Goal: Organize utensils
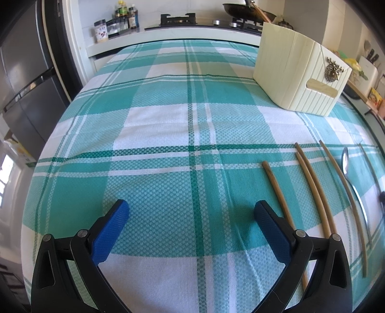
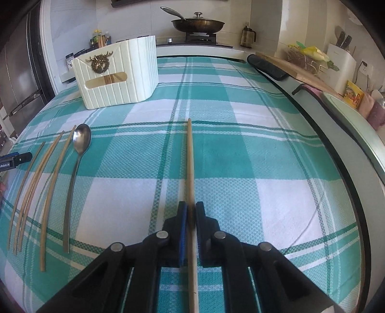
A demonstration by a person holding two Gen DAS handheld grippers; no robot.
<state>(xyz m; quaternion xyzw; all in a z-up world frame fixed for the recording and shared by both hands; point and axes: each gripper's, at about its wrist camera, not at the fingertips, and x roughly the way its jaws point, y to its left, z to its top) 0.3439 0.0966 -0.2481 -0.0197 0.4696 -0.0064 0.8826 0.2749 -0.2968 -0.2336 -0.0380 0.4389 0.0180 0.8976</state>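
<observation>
My right gripper (image 2: 191, 209) is shut on a single wooden chopstick (image 2: 190, 156), which runs straight ahead between the blue pads over the checked cloth. To its left lie several more chopsticks (image 2: 51, 183) and a metal spoon (image 2: 80, 139) in a row. The cream utensil holder (image 2: 115, 77) with a brass stag emblem stands at the back left. My left gripper (image 1: 191, 211) stands open above bare cloth with nothing between its fingers; the chopsticks (image 1: 312, 183) and the spoon (image 1: 345, 161) lie to its right, and the holder (image 1: 296, 72) is far right.
A teal and white checked cloth (image 1: 168, 125) covers the table. Behind it is a counter with a stove, a lidded pan (image 2: 197, 23) and spice jars (image 1: 113, 26). A fridge (image 1: 21, 79) stands at the left. A knife block (image 2: 340, 62) sits at the far right.
</observation>
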